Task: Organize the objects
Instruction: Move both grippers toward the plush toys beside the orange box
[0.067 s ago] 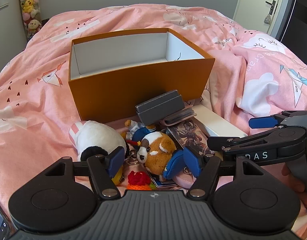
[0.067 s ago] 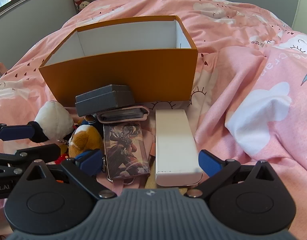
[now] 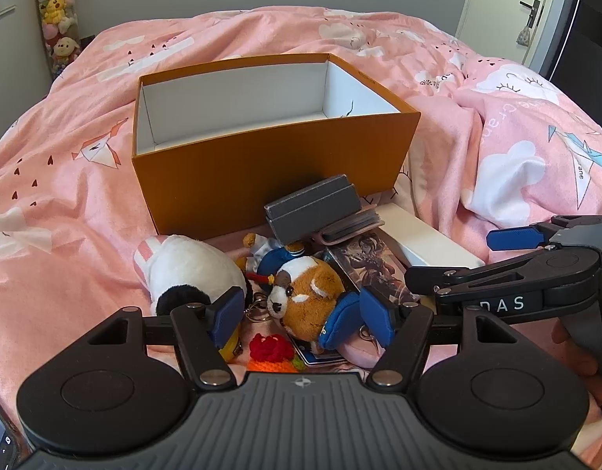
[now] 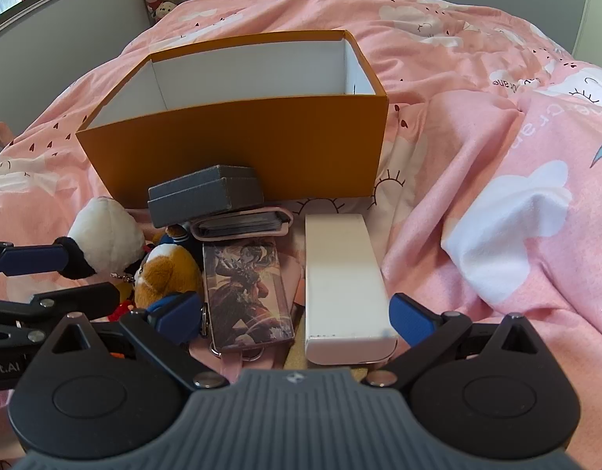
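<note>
Orange box [image 3: 269, 172] on pink bedding [image 3: 66, 180], toys and cases heaped before it

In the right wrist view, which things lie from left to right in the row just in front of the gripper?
White and black plush toy → brown and white plush dog → illustrated card case → long white box → pink duvet.
</note>
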{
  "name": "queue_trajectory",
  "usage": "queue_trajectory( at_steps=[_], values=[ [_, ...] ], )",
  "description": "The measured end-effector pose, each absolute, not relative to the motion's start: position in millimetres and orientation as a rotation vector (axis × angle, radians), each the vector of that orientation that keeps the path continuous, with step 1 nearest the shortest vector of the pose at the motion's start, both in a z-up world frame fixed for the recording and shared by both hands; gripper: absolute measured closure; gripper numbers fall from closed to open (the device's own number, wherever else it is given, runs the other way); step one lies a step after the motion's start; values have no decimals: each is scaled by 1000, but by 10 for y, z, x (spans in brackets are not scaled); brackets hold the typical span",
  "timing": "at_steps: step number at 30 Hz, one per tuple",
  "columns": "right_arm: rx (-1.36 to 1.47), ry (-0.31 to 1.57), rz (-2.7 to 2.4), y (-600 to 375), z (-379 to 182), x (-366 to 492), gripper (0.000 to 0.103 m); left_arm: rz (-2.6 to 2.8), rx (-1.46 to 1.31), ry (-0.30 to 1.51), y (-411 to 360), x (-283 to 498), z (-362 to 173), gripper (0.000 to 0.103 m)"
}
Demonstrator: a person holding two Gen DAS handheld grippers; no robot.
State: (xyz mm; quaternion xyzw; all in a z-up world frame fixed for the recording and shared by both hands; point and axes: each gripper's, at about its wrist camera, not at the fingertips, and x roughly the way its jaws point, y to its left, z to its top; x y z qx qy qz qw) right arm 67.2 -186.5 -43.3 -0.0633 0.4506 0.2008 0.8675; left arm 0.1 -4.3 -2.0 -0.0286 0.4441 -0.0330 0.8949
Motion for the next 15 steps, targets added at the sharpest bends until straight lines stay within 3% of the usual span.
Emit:
queue_trajectory(
  at_steps=[15],
  values=[
    [-134, 948, 419, -1845, -434, 659, 1, -72, -49, 927, -56, -7, -30, 24]
  ],
)
